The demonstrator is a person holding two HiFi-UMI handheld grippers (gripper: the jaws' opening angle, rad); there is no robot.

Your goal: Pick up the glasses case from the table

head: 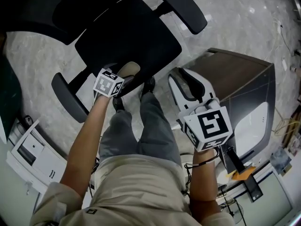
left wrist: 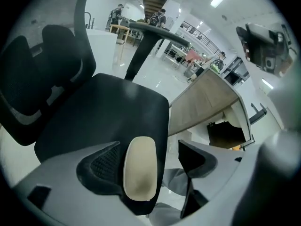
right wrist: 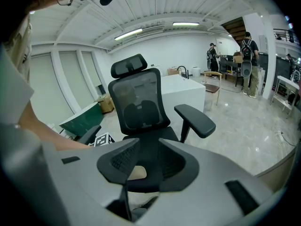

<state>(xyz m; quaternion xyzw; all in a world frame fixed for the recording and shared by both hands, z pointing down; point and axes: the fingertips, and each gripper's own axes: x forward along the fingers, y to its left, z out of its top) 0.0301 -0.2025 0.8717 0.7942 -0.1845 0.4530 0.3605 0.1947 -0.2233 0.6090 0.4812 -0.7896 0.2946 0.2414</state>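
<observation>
Beige glasses case (left wrist: 139, 168) on the office chair (head: 127, 36); both grippers open-jawed.
The glasses case lies at the front edge of the office chair's seat (left wrist: 103, 112); the left gripper (left wrist: 149, 143) is at that same edge, jaws spread wide about the case, one pad just beside it, the other clear of it; the right gripper (right wrist: 149, 144) hangs off the chair's front, jaws apart, only the seat showing between them.

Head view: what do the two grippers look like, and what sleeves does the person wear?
The left gripper and right gripper have light grey bodies with black textured pads inside the jaws. Each carries a white cube with black square markers. The sleeves are short and beige; a black cord loops the right wrist.
</observation>
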